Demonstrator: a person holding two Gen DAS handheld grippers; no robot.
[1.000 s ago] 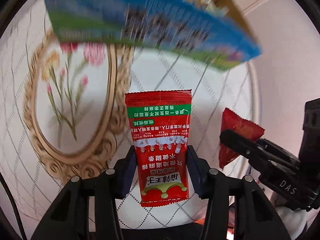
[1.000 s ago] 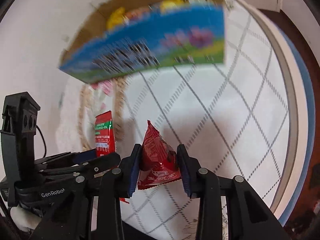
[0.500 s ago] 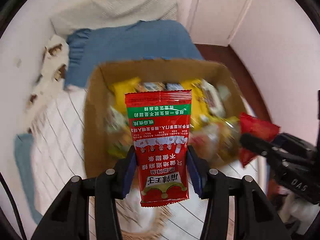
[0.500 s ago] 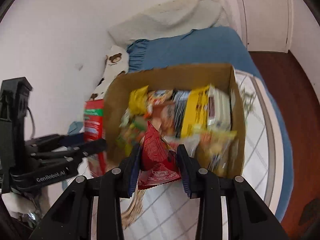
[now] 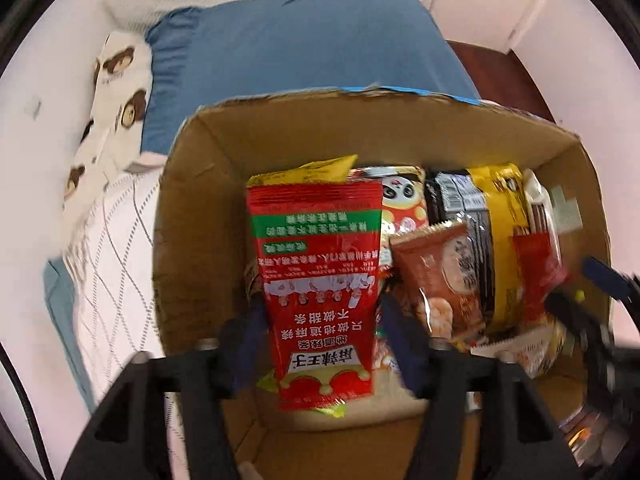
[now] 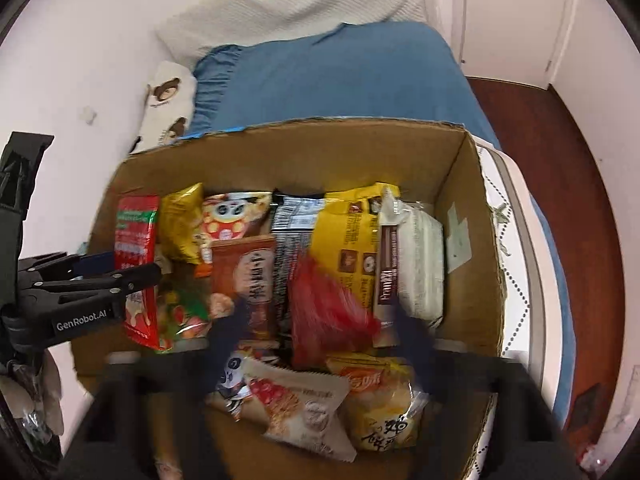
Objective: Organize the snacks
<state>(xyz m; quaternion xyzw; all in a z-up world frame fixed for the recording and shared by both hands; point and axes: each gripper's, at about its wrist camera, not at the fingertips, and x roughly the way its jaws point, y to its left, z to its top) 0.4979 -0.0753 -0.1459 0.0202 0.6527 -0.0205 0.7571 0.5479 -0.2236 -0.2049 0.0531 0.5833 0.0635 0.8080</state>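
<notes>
Both tools hang over the open brown cardboard box (image 6: 468, 208) of snacks, jaws opening on each. Left tool (image 5: 320, 332): black fingers (image 5: 404, 336) blurred and spread, a flat red sachet with green band and white print (image 5: 316, 280) between them, upright; small gaps show each side, so it looks let go, pads not pressing. From the right wrist view that sachet (image 6: 134, 240) sits at the box's left wall beside the left tool's arm. Right tool (image 6: 316, 332): jaws wide apart, a small crinkly red foil packet (image 6: 324, 304) between them, motion-blurred, not pinched, over the packs in the box. Box is crowded: yellow bag (image 6: 352, 240), black wrapper (image 6: 292, 232), panda-print pack (image 6: 234, 216), brown-orange pack (image 6: 248, 272), white wrapped pack (image 6: 416, 264), more pouches in front. Box stands on a white quilted cover (image 5: 116, 240); blue bedding (image 6: 340, 76) behind it.
</notes>
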